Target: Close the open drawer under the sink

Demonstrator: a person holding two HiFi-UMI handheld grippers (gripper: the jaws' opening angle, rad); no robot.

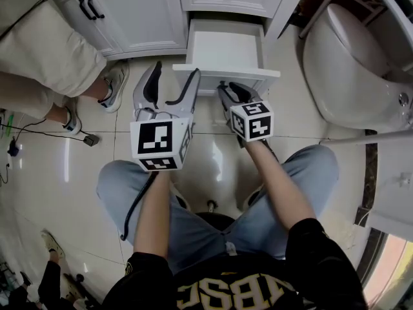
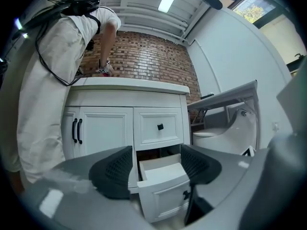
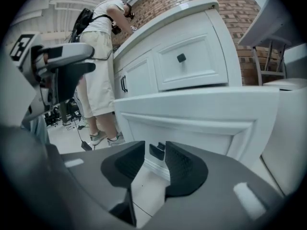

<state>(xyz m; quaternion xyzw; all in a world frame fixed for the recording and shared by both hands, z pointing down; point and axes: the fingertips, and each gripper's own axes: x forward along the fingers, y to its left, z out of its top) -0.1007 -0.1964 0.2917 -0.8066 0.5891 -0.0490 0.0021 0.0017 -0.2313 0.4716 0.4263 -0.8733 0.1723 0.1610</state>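
The white drawer [image 1: 258, 75] under the sink stands pulled out from the vanity, empty inside; it also fills the right gripper view [image 3: 201, 114] and sits low in the left gripper view [image 2: 165, 190]. My right gripper [image 1: 230, 90] is at the middle of the drawer's front. Its jaws [image 3: 156, 152] are nearly together, with the small black knob [image 3: 157, 151] pinched between the fingertips. My left gripper [image 1: 174, 76] hangs open just off the drawer's front left corner, and it holds nothing [image 2: 157, 164].
A closed drawer with a black knob [image 3: 181, 58] sits above the open one. Cabinet doors [image 1: 129, 11] are to the left, and a white toilet [image 1: 348, 70] stands close on the right. A standing person's legs [image 1: 58, 63] and a floor cable [image 1: 90, 139] are at left.
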